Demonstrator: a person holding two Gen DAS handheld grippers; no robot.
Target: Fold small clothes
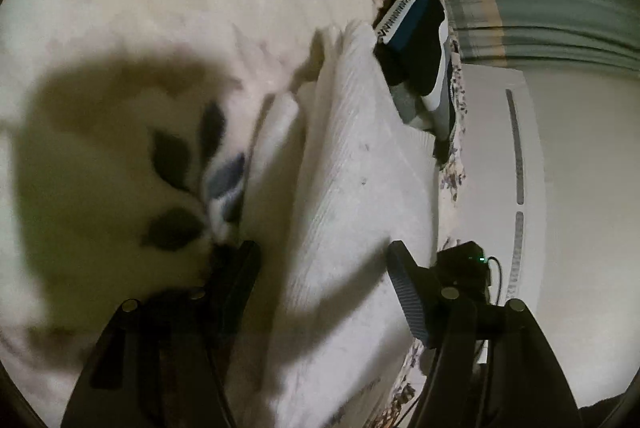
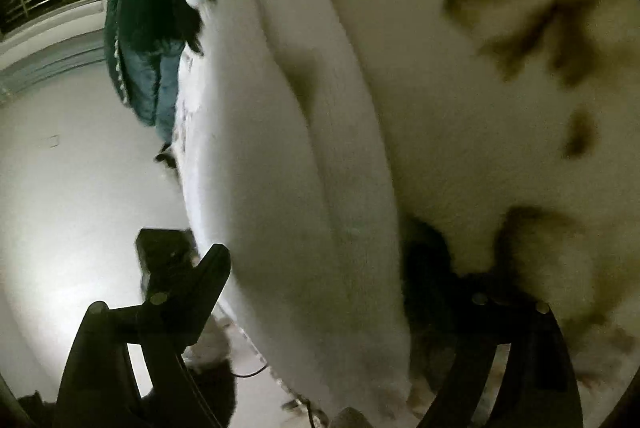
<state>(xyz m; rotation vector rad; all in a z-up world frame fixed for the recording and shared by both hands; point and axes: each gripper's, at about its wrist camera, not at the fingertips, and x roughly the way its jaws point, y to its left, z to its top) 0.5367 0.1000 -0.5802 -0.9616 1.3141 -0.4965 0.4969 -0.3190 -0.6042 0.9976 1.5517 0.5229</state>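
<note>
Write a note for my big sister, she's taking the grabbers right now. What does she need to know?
Left gripper: fingers open, one on each side of the white ribbed garment, not clamped.
Right gripper: fingers wide apart around the same white garment, with nothing pinched.
The garment lies in soft, uneven folds on the floral bedspread. A dark garment pile sits beyond it near the bed edge.
Done: the white piece looks partly folded; blur hides how neatly.
Left: finish that fold, then probably the dark pile.
</note>
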